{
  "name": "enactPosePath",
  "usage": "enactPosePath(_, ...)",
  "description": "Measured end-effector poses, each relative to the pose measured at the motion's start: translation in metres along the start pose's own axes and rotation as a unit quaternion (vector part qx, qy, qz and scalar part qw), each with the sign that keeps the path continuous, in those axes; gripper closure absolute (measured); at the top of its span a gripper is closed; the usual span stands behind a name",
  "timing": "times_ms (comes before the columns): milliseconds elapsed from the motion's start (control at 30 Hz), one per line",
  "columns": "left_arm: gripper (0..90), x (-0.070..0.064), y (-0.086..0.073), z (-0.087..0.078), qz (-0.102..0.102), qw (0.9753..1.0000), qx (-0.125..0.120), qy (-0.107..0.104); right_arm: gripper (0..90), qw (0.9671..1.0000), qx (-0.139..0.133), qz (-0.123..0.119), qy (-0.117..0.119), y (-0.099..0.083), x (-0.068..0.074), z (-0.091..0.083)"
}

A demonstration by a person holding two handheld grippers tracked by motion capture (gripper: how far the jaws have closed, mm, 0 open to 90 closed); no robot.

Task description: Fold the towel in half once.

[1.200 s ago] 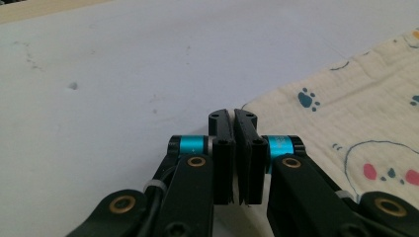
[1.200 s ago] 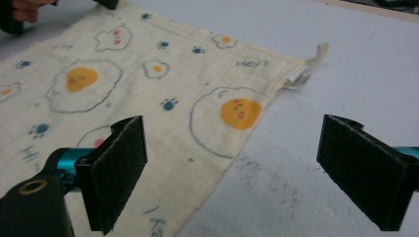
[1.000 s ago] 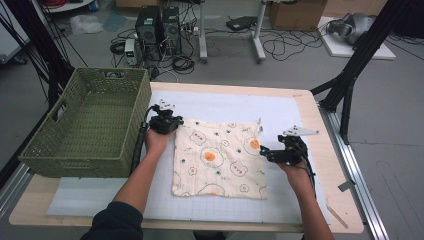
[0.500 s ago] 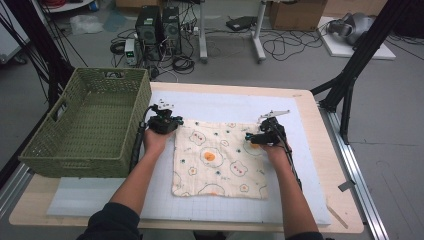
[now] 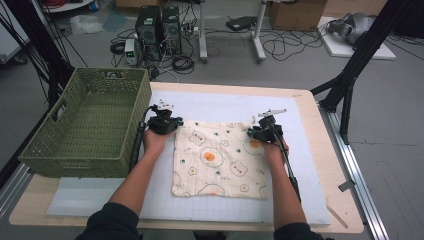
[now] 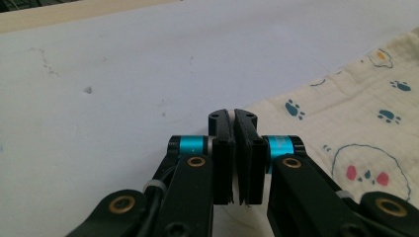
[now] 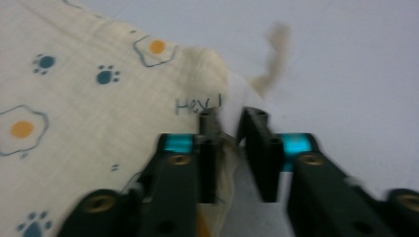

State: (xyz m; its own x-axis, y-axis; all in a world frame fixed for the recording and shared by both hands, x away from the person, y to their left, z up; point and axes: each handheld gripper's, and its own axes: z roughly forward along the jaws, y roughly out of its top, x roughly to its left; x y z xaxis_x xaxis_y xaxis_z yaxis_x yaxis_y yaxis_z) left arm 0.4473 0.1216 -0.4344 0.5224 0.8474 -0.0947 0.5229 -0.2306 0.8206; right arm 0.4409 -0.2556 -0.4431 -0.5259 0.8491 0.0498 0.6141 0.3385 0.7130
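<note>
The high view shows the cloth (image 5: 217,157) lying flat just right of the basket (image 5: 85,125), its sides square with the table edges and no long axis to tell. The gripper views add that the left gripper (image 6: 233,118) is clamped on its near-basket far corner while the right gripper (image 7: 231,121) has its jaws apart astride the far corner away from the basket. Since a second ago the right gripper has moved from the cloth's right edge to that corner; the left has stayed.

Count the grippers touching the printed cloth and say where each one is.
2. The left gripper is shut on the cloth at its far left corner; the right gripper, jaws slightly apart, is at the far right corner. The basket stands left, apart.
</note>
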Motion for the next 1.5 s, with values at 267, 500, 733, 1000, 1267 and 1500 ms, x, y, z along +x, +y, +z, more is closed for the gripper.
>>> enactPosePath(267,86.3,0.002,0.009,-0.011,-0.012,0.9986,-0.049,0.014,86.2,0.9992,-0.031,-0.010,-0.024,0.004,-0.001,-0.007)
enactPosePath(500,86.2,0.000,0.013,-0.019,-0.017,0.9974,-0.070,-0.002,86.1,0.9980,-0.057,-0.013,-0.023,0.007,-0.002,-0.020)
enactPosePath(733,86.1,-0.006,0.017,-0.036,-0.007,0.9965,-0.080,-0.021,86.0,0.9967,-0.073,-0.031,-0.014,0.010,0.003,-0.037)
enactPosePath(1000,86.1,-0.018,0.014,-0.057,0.005,0.9941,-0.102,-0.036,86.0,0.9944,-0.091,-0.053,-0.009,0.004,0.012,-0.059)
enactPosePath(1267,86.1,-0.028,-0.005,-0.078,0.004,0.9914,-0.119,-0.056,86.0,0.9927,-0.095,-0.074,0.001,-0.004,0.024,-0.079)
enactPosePath(1500,86.1,-0.036,-0.015,-0.095,0.016,0.9895,-0.123,-0.074,86.0,0.9917,-0.096,-0.085,0.008,-0.020,0.034,-0.090)
